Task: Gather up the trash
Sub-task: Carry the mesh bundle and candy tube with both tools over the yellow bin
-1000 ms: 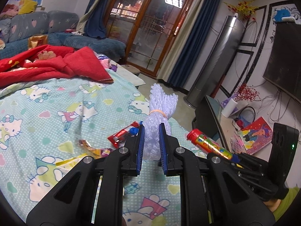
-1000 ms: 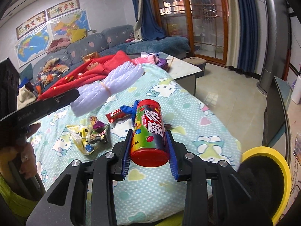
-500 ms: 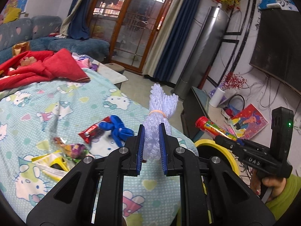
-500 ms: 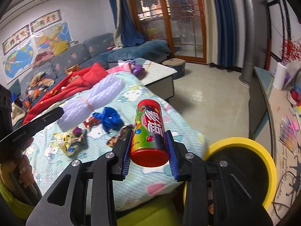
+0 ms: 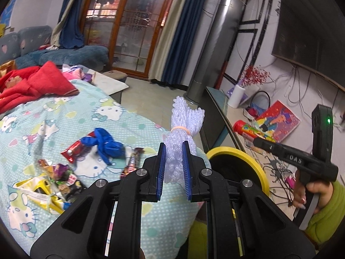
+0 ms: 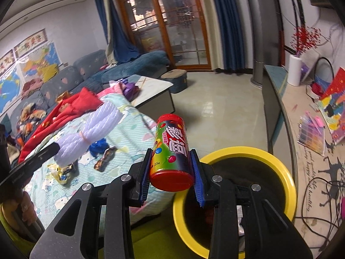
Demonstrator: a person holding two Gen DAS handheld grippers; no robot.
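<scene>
My left gripper (image 5: 174,168) is shut on a white foam-net bundle (image 5: 183,129) tied with an orange rubber band, held above the bed's edge. My right gripper (image 6: 171,173) is shut on a red-capped candy tube (image 6: 170,151), held over the near rim of the yellow-rimmed trash bin (image 6: 286,179). The bin also shows in the left wrist view (image 5: 256,168), just right of my left gripper. The tube (image 5: 250,130) and the bundle (image 6: 86,129) each show in the other view. Loose wrappers (image 5: 56,172), a red packet (image 5: 74,150) and a blue balloon (image 5: 105,142) lie on the bed.
The bed has a Hello Kitty sheet (image 5: 64,116) with a red blanket (image 5: 32,84) at the far side. A low cabinet (image 6: 278,99) with papers and a paper roll stands right of the bin. Tiled floor (image 6: 217,108) lies beyond, with cables on the right.
Both grippers have swung to the right, away from the bed, with their loads still held. The yellow bin has come into view and now lies under the candy tube.
</scene>
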